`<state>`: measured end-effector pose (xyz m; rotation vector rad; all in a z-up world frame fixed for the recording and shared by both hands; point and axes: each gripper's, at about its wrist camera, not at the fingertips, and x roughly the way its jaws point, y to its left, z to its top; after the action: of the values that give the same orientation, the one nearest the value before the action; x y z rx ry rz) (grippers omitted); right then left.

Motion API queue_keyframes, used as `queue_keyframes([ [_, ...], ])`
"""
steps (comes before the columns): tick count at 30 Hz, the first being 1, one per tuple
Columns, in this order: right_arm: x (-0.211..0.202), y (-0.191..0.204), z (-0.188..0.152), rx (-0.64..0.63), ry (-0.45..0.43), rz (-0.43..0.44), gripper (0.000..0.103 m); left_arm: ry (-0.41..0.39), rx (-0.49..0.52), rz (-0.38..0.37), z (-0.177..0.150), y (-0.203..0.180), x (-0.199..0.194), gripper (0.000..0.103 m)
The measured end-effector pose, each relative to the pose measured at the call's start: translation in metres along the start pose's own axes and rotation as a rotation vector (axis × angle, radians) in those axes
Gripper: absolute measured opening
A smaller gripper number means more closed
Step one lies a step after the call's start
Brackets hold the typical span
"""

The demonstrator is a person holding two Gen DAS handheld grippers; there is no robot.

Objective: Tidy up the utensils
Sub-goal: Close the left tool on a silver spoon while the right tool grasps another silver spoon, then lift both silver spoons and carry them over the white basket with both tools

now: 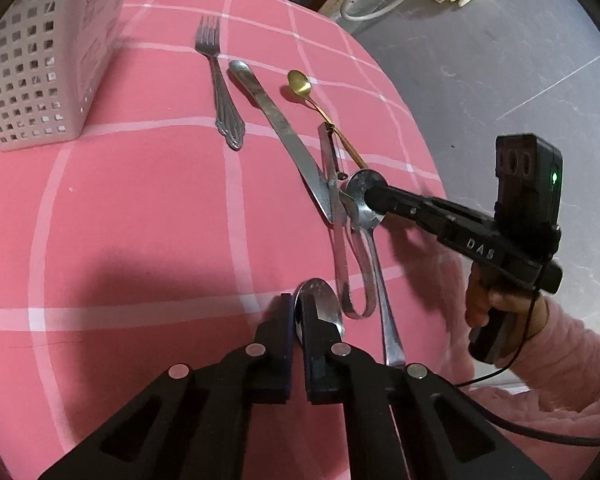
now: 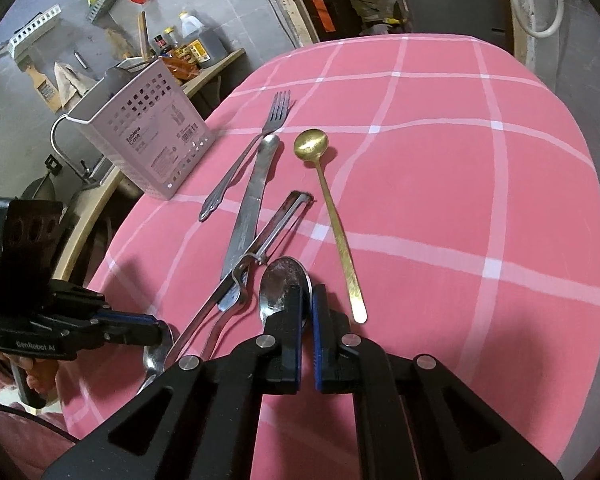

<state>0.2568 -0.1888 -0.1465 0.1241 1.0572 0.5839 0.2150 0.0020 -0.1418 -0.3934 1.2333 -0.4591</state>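
Note:
My left gripper (image 1: 298, 308) is shut on the bowl of a steel spoon (image 1: 320, 300) low on the pink checked cloth; its handle is hidden under the fingers. My right gripper (image 2: 307, 298) is shut on the bowl edge of a second steel spoon (image 2: 278, 284), also seen from the left wrist as the right gripper (image 1: 370, 197) on that second spoon (image 1: 376, 248). Left gripper (image 2: 162, 330) shows at the left of the right wrist view. Fork (image 2: 252, 152), table knife (image 2: 248, 208), peeler (image 2: 268, 236) and gold spoon (image 2: 314, 144) lie flat beyond both grippers.
A white perforated utensil holder (image 2: 140, 136) stands upright at the table's far left edge, also seen as the holder (image 1: 40, 60). The peeler (image 1: 334, 184) crosses the knife tip (image 1: 320, 196). A hand in a pink sleeve (image 1: 540, 340) holds the right gripper. Grey floor lies past the table edge.

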Motion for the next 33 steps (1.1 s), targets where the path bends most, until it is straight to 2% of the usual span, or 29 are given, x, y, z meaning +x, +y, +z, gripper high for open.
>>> queue_keyframes([
  [10, -0.019, 0.001, -0.018, 0.077, -0.019, -0.066, 0.004, 0.065, 0.095, -0.042, 0.008, -0.019, 0.007, 0.002],
  [12, -0.021, -0.001, -0.022, 0.103, -0.020, -0.078, 0.004, 0.090, 0.084, -0.047, 0.009, -0.018, 0.012, 0.003],
  [15, -0.023, -0.005, -0.026, 0.130, -0.023, -0.087, 0.004, 0.148, 0.012, -0.090, 0.011, -0.008, 0.022, 0.004],
  [22, -0.023, -0.006, -0.031, 0.154, -0.031, -0.095, 0.004, 0.199, -0.052, -0.153, 0.014, -0.004, 0.032, 0.009],
  [28, -0.023, -0.006, -0.031, 0.161, -0.032, -0.093, 0.004, 0.223, -0.045, -0.149, 0.014, -0.011, 0.038, 0.010],
  [33, -0.024, -0.007, -0.032, 0.166, -0.035, -0.096, 0.004, 0.201, -0.016, -0.141, 0.012, -0.012, 0.035, 0.009],
])
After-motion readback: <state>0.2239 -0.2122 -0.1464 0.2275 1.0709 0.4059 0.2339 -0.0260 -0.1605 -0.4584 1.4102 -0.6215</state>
